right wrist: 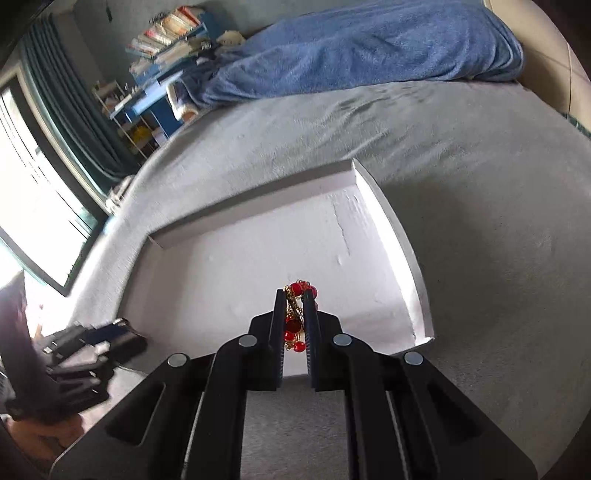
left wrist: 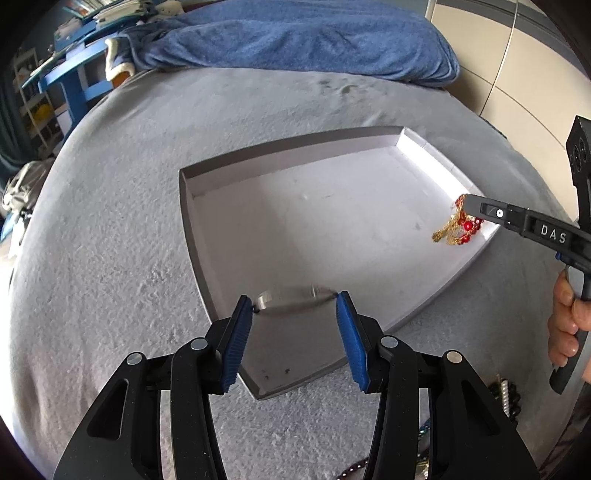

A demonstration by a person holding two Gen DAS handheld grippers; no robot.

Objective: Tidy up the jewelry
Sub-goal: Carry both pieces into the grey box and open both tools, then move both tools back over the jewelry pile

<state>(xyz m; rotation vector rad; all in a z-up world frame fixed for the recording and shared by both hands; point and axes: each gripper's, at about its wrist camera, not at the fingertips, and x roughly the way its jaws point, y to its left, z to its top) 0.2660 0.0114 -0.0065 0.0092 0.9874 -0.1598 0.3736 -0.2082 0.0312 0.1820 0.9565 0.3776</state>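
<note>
A shallow white box tray (left wrist: 207,177) (right wrist: 391,221) lies on the grey bed. My left gripper (left wrist: 295,301) holds a silver bangle (left wrist: 288,298) between its blue pads, low over the tray's near left corner; the bangle looks blurred. My right gripper (right wrist: 295,295) (left wrist: 466,201) is shut on a gold chain with red beads (right wrist: 294,325) (left wrist: 456,227). The chain hangs from the fingertips just above the tray's right side. The left gripper shows blurred at the left edge of the right wrist view (right wrist: 74,354).
The tray sits on a grey blanket (left wrist: 110,240). A blue blanket (left wrist: 295,37) lies at the far end of the bed. More beaded jewelry (left wrist: 508,397) lies on the bed at the lower right. Blue shelves with books (right wrist: 166,33) stand beyond the bed.
</note>
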